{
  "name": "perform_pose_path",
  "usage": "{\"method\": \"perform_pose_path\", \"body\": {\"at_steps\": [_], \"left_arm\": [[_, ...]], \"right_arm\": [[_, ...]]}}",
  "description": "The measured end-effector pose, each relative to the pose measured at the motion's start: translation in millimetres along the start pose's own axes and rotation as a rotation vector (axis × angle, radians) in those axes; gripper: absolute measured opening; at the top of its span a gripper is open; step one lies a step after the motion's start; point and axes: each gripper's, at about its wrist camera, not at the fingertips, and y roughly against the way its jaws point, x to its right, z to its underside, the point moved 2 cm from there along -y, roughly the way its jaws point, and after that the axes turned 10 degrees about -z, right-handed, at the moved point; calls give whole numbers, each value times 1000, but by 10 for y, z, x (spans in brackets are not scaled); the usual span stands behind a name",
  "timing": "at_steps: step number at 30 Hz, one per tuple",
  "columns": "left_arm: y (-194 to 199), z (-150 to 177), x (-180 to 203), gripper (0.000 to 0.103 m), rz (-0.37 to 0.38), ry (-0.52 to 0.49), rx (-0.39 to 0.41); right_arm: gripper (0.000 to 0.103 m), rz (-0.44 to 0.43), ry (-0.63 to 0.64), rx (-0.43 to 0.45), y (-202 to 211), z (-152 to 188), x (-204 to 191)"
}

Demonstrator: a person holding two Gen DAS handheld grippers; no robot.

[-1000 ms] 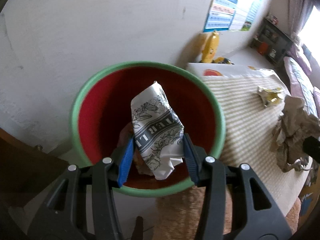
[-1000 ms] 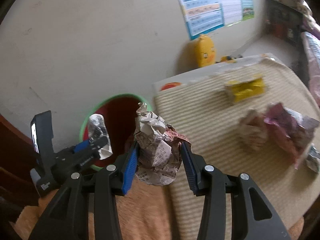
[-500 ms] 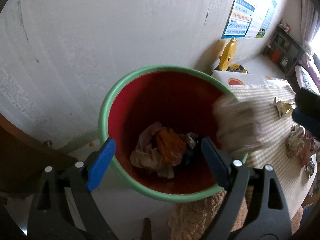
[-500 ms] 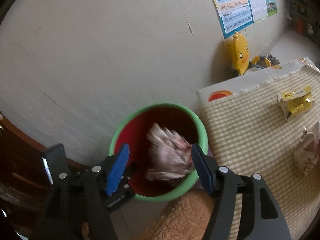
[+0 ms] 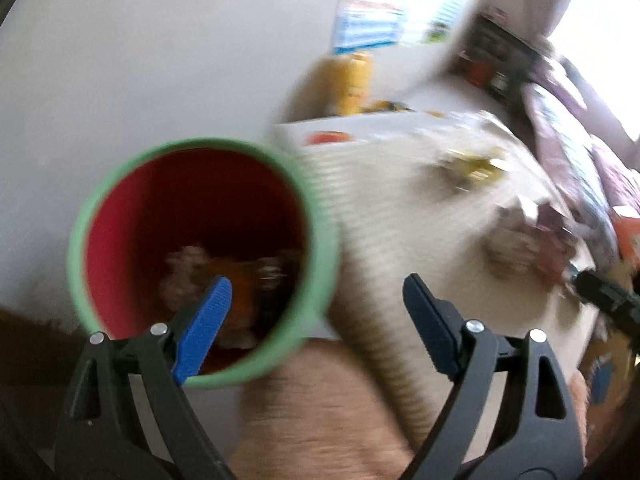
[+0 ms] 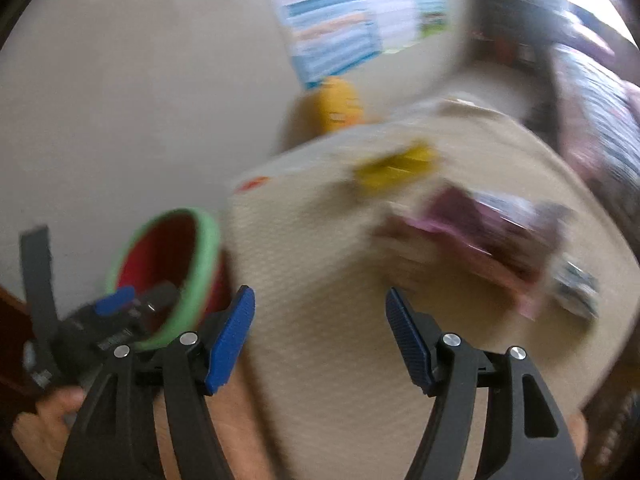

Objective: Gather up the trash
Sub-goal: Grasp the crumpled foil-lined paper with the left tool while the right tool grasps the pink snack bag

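Done: crumpled trash lies in the red bin [image 5: 120, 240].
Left: yellow wrapper [image 6: 394, 166], purple packet [image 6: 492, 232] on the surface [image 6: 320, 280].
Jaws: left gripper [image 5: 316, 300], right gripper [image 6: 320, 320] spread, empty, just opened.

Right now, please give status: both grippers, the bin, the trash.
Left gripper open, empty. Right gripper just opened, empty. Bin holds crumpled trash. Yellow wrapper and purple wrapper on the mat, nothing in the way.

1. A round bin with a green rim [image 5: 320, 236] and red inside stands upright beside the striped cloth's [image 6: 320, 264] left edge, crumpled paper [image 5: 188, 264] lying in its bottom.
2. A crumpled yellow wrapper [image 6: 396, 166] lies near the cloth's far edge.
3. Crumpled pink-purple wrappers [image 6: 480, 232] lie toward its right edge, blurred.
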Motion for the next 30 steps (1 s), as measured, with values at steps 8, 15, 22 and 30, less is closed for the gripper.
{"method": "perform_pose_path", "body": {"at_steps": [8,15,22,30], "left_arm": [[-261,-156,1413,85,127,-197,-12],[-733,-273,2058,86,96,-261,-89],[-619,-164,2027,40,117,-286,-117],[-241,184,1486,39,121,-258,-134]], "right_arm": [[65,73,-188,58,511,386,817],[66,60,-240,83,735,542,1060],[66,49,-256,75,681,550,1174],[66,155,5,-30,280,233,989]]}}
